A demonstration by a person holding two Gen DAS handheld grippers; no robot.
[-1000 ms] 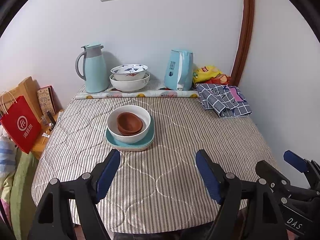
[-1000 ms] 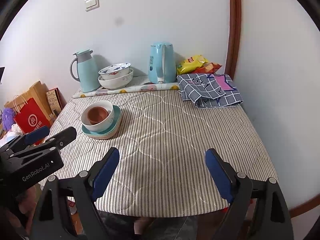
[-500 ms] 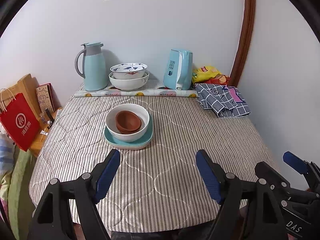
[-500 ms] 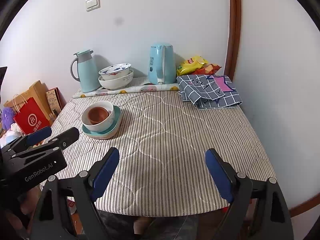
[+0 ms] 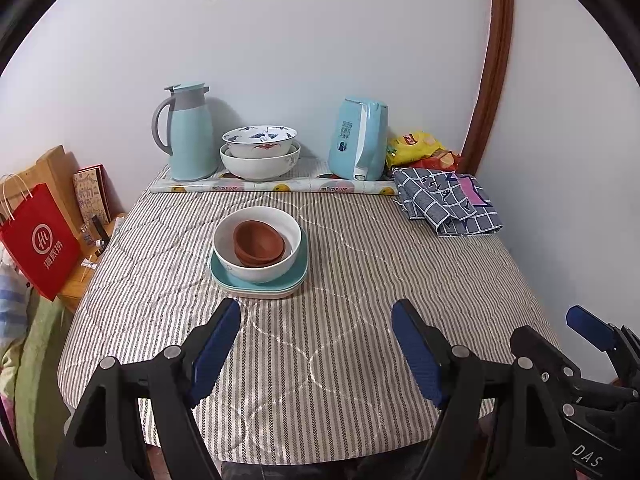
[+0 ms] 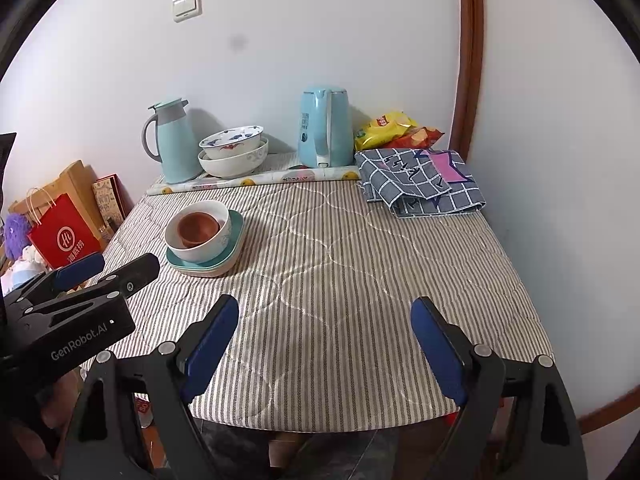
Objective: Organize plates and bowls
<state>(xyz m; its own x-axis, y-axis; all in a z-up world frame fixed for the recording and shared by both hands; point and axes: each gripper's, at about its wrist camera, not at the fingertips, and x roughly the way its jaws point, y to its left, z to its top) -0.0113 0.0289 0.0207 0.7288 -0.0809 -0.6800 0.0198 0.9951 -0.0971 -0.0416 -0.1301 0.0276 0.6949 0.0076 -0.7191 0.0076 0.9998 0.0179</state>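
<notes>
Striped grey-and-white quilted cloth covers the tabletop (image 5: 344,320), stitched with wavy lines. Left of centre in the left wrist view sits a stack: two brown bowls (image 5: 259,242) nested inside a glossy white bowl (image 5: 257,243), which rests on rounded-square teal plates (image 5: 259,282) with a pale plate beneath. In the right wrist view the same stack lies at middle left, just beyond the left gripper (image 6: 80,270).

Along the wall, in the upper middle of both views, a pale blue jug (image 5: 188,132) with a grey handle stands upright on a fruit-patterned roll (image 5: 272,187). Right beside it a painted bowl (image 5: 259,141) nests in a larger white bowl (image 5: 259,165). A pale blue kettle (image 5: 358,145) stands further right, with yellow snack bags (image 5: 420,148) behind a folded grey checked cloth (image 5: 448,206) in the right corner. A red paper bag (image 5: 38,242) with a white logo hangs off the tabletop's left side, beside wooden boards and a book. A brown wooden frame (image 5: 492,64) runs up the wall at upper right.

Nothing stands between the stack and the left gripper (image 5: 316,340), whose blue-padded fingers (image 5: 216,344) are spread wide over bare cloth, holding nothing. The right gripper (image 6: 324,336) is likewise spread apart and unladen, low in its frame near the tabletop's front edge, well apart from the stack.
</notes>
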